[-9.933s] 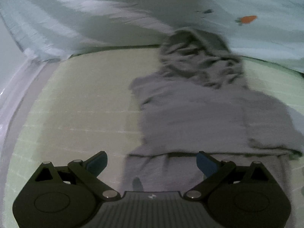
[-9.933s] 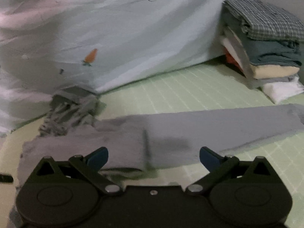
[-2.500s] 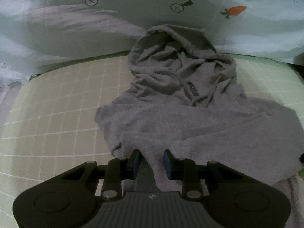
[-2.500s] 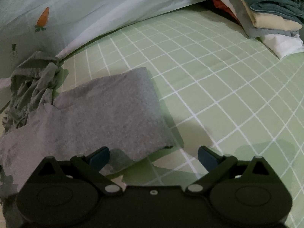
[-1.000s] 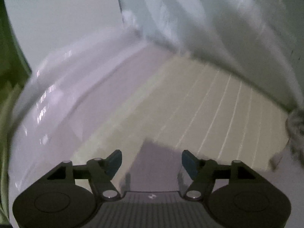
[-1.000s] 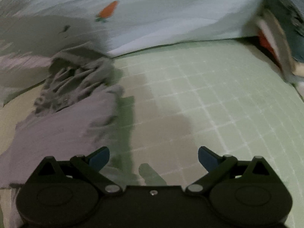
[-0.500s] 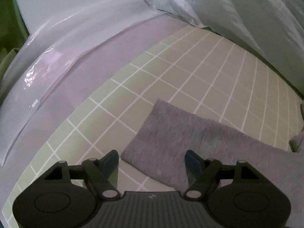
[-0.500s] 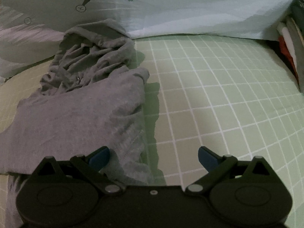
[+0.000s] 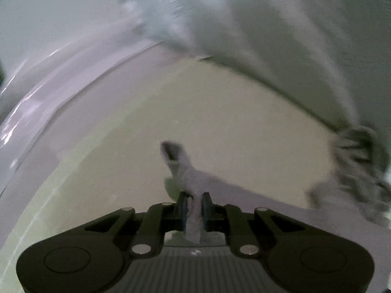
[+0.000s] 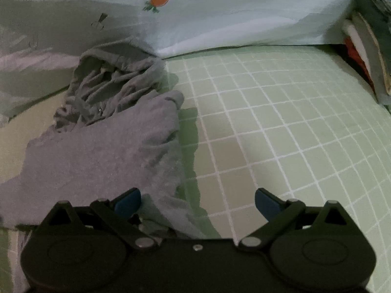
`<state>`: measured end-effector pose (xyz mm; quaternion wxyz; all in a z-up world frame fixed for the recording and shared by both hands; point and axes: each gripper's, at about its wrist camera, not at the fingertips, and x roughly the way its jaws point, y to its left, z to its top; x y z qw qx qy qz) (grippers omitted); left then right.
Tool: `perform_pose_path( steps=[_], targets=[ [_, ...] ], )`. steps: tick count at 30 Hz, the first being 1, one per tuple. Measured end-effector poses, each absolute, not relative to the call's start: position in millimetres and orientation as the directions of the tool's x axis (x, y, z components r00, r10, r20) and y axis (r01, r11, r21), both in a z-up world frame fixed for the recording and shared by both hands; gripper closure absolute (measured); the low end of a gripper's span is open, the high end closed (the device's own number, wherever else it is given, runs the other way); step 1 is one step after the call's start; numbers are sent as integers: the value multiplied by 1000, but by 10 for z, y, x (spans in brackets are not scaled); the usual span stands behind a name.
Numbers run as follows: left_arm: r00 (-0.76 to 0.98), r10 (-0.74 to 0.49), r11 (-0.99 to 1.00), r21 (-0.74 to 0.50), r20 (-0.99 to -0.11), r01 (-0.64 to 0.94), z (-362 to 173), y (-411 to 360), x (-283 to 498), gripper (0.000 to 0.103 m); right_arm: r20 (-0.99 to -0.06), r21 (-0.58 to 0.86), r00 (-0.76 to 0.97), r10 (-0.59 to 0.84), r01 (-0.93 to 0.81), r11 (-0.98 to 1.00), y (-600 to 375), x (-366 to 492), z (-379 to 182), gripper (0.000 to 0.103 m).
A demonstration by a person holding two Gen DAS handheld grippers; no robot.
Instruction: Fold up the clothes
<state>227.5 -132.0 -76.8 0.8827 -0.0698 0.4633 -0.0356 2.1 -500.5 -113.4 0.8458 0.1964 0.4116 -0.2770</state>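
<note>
A grey hoodie (image 10: 107,146) lies on the green checked sheet (image 10: 281,122), its hood (image 10: 110,83) bunched against the pale quilt. In the blurred left wrist view my left gripper (image 9: 194,204) has its jaws closing on the hoodie's grey sleeve (image 9: 180,168). The cloth runs between the pads and its cuff sticks up ahead of them. The hood (image 9: 359,163) shows at the right edge there. My right gripper (image 10: 197,201) stands open over the hoodie's right edge, with nothing gripped between its fingers.
A pale quilt (image 10: 220,12) with a carrot print lies heaped along the far side. A stack of folded clothes (image 10: 366,48) stands at the far right. In the left wrist view a glossy white rim (image 9: 36,92) curves round the sheet (image 9: 220,112).
Half a second ago my left gripper stood open over the flat sleeve end; now it is pinched on the sleeve and has swung, blurring the view. The right gripper has stayed open.
</note>
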Motion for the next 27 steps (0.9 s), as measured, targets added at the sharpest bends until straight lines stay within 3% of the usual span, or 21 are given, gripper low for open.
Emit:
perform_pose_path(
  steps=[8, 11, 12, 13, 16, 21, 24, 27],
  targets=[
    [553, -410, 894, -199, -725, 402, -264, -2663, 1723, 89, -759, 171, 555, -340, 674, 719, -5172, -289, -1041, 2],
    [509, -449, 857, -192, -735, 478, -277, -2987, 1518, 75, -741, 189, 565, -364, 695, 693, -5266, -390, -997, 2],
    [492, -454, 846, -186, -743, 500, -300, -3072, 1459, 65, -735, 190, 568, -372, 698, 691, -5284, -414, -980, 2],
    [478, -450, 839, -174, -754, 516, -326, -3130, 1415, 53, -729, 187, 571, -379, 698, 691, -5294, -432, -960, 2],
    [468, -390, 848, -110, -793, 519, -424, -3144, 1316, 35, -714, 177, 584, -386, 685, 707, -5278, -420, -894, 2],
    [473, -240, 870, 29, -848, 493, -491, -2968, 1283, 25, -720, 133, 583, -376, 648, 750, -5166, -272, -703, 2],
    [520, -203, 884, 73, -830, 463, -529, -2842, 1347, 12, -696, 150, 637, -332, 581, 800, -5052, -86, -584, 2],
    [535, -216, 900, 46, -817, 432, -570, -2716, 1404, 12, -701, 135, 660, -268, 493, 860, -4914, 223, -604, 4]
  ],
)
